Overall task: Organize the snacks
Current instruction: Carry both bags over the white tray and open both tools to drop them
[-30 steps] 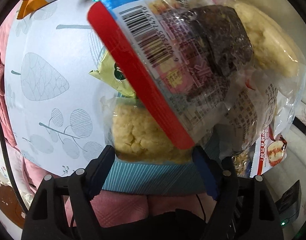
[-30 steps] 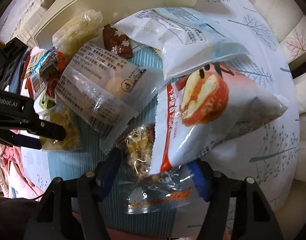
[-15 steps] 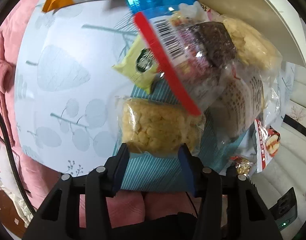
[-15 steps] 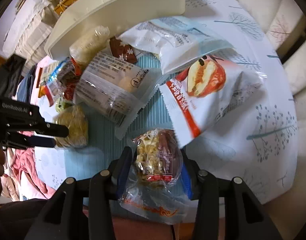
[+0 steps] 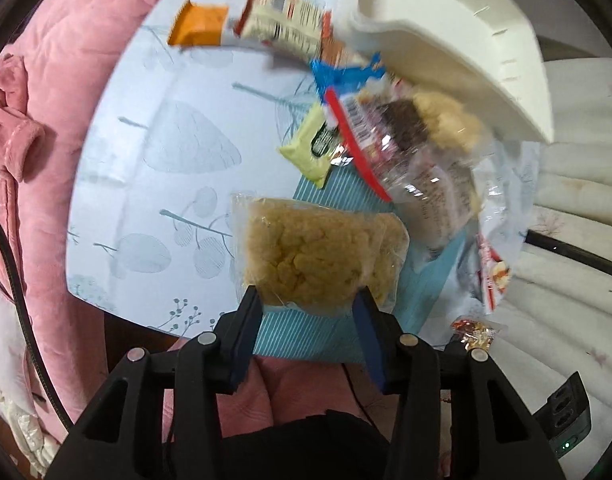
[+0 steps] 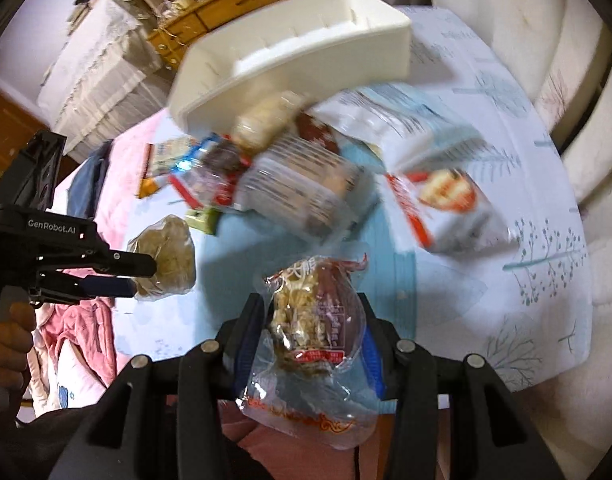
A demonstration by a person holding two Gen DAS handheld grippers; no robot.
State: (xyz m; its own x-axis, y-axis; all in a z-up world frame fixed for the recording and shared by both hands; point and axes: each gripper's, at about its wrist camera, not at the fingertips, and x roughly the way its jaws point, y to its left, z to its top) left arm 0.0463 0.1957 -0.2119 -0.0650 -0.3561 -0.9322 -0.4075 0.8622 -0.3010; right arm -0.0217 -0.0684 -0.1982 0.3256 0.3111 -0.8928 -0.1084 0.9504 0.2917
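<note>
Pale leaf-printed tabletop (image 5: 154,184) carries a heap of snack bags beside a white plastic bin (image 5: 457,40), while the left tongs (image 5: 309,312) pinch a clear packet of yellow puffed snack (image 5: 317,260) and the right tongs (image 6: 311,320) clamp a clear bag of mixed nuts (image 6: 313,320), both held above it.

Pretty sure I'm running this in someone's home, living room or bedroom corner. Desk (image 5: 154,168) wears pale leaf-print cloth, pink quilted blanket (image 5: 78,40) bunched at its edge. Cream cushioned sofa (image 6: 577,92) right beside it, wooden cabinet (image 6: 242,4) behind with clutter on top. Loose snack packets (image 6: 302,196) piled by white plastic bin (image 6: 306,56). Power strip (image 5: 565,420) on floor.
</note>
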